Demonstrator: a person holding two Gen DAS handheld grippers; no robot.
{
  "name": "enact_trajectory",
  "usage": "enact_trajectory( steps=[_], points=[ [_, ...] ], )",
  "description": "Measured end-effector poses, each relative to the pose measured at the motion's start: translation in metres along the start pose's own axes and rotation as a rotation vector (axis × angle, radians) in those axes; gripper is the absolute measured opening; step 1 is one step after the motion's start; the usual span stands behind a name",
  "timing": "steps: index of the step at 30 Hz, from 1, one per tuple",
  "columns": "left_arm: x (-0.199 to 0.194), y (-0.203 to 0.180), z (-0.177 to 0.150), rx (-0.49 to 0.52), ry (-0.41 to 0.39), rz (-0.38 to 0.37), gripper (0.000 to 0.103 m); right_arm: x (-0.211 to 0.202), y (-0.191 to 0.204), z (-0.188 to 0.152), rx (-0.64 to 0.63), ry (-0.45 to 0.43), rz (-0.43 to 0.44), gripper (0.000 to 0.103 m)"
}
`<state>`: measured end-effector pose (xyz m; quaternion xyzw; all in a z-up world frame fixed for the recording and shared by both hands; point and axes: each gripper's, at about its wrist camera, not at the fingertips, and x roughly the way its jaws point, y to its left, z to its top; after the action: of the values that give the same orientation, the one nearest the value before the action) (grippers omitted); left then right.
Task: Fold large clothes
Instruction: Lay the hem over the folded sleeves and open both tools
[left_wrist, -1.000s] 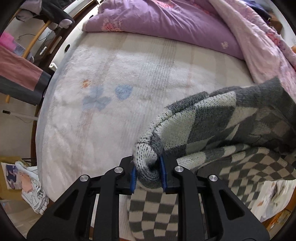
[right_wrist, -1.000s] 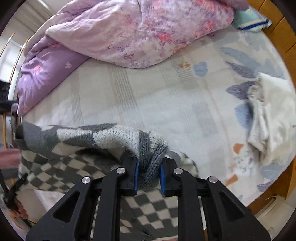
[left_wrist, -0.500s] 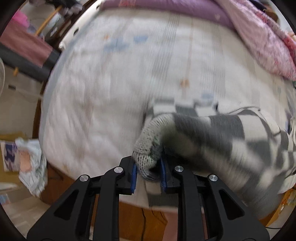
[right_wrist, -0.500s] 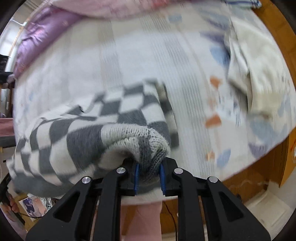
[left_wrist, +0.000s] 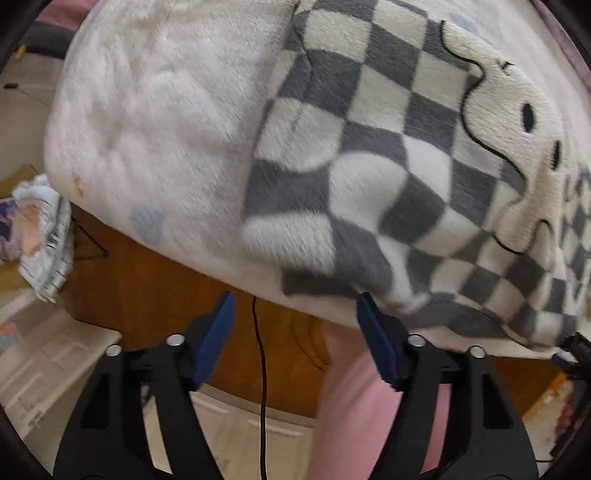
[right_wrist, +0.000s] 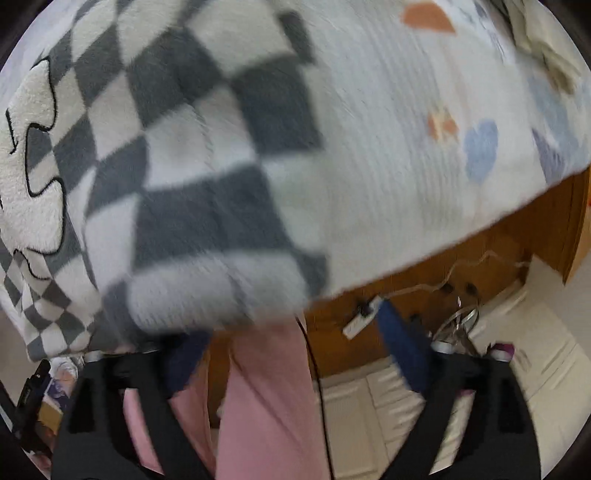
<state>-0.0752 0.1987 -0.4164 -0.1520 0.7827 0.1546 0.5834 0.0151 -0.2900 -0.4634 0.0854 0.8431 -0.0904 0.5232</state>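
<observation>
A grey-and-white checked fleece garment (left_wrist: 369, 155) with a cream cartoon patch lies spread on the white bedspread (left_wrist: 155, 110), reaching the near edge of the bed. My left gripper (left_wrist: 295, 314) hangs just off that edge, its jaws opening, blue pads apart, nothing between them; the right pad sits at the garment's hem. In the right wrist view the same garment (right_wrist: 177, 166) drapes over the bed edge. My right gripper (right_wrist: 291, 328) is below it with jaws opening wide and nothing gripped; its left pad is partly hidden under the cloth.
The wooden bed frame (left_wrist: 155, 288) runs below the bedspread. A person's pink trouser legs (right_wrist: 266, 398) stand between the grippers and the bed. A power strip and cables (right_wrist: 362, 317) lie on the floor at right. Crumpled cloth (left_wrist: 44, 236) lies on the floor at left.
Both grippers carried the garment's folded edge toward the near side of the bed, lowered it, and let go; their jaws went from shut on the cloth to wide apart.
</observation>
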Motion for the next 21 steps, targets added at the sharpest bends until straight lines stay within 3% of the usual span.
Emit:
enact_trajectory(
  steps=[3,7,10,13,14,15,16,17,18,19,21],
  points=[
    [-0.007,-0.005,-0.012,0.034,0.028,-0.077,0.082,-0.007,-0.018,-0.014,0.041,0.027,0.077,0.093],
    [-0.009,-0.012,-0.016,0.015,0.031,-0.118,0.083,-0.02,-0.025,-0.032,0.051,0.048,0.226,0.093],
    [-0.001,-0.012,-0.006,-0.078,0.033,-0.162,0.083,-0.027,-0.018,-0.035,0.094,0.012,0.385,0.093],
    [0.017,-0.006,0.013,-0.236,0.082,-0.132,0.083,-0.023,-0.009,-0.015,0.164,0.003,0.475,0.093],
    [0.023,-0.002,0.018,-0.269,0.09,-0.142,0.081,-0.021,-0.004,-0.01,0.181,-0.011,0.475,0.093],
    [0.031,0.0,0.023,-0.314,0.099,-0.167,0.071,-0.02,0.0,-0.006,0.188,-0.025,0.458,0.089],
    [0.038,0.0,0.026,-0.319,0.121,-0.151,0.062,-0.016,0.004,-0.001,0.19,-0.045,0.376,0.08],
    [0.051,-0.002,0.03,-0.294,0.178,-0.077,0.051,-0.008,0.002,0.003,0.178,-0.044,0.298,0.079],
    [0.062,-0.005,0.031,-0.265,0.225,-0.012,0.051,0.0,0.007,0.006,0.162,-0.034,0.242,0.079],
    [0.067,-0.007,0.03,-0.249,0.24,0.005,0.051,0.011,0.01,0.009,0.144,-0.011,0.184,0.079],
    [0.061,-0.009,0.028,-0.201,0.234,0.001,0.052,0.014,0.006,0.008,0.165,0.013,0.201,0.079]
  ],
)
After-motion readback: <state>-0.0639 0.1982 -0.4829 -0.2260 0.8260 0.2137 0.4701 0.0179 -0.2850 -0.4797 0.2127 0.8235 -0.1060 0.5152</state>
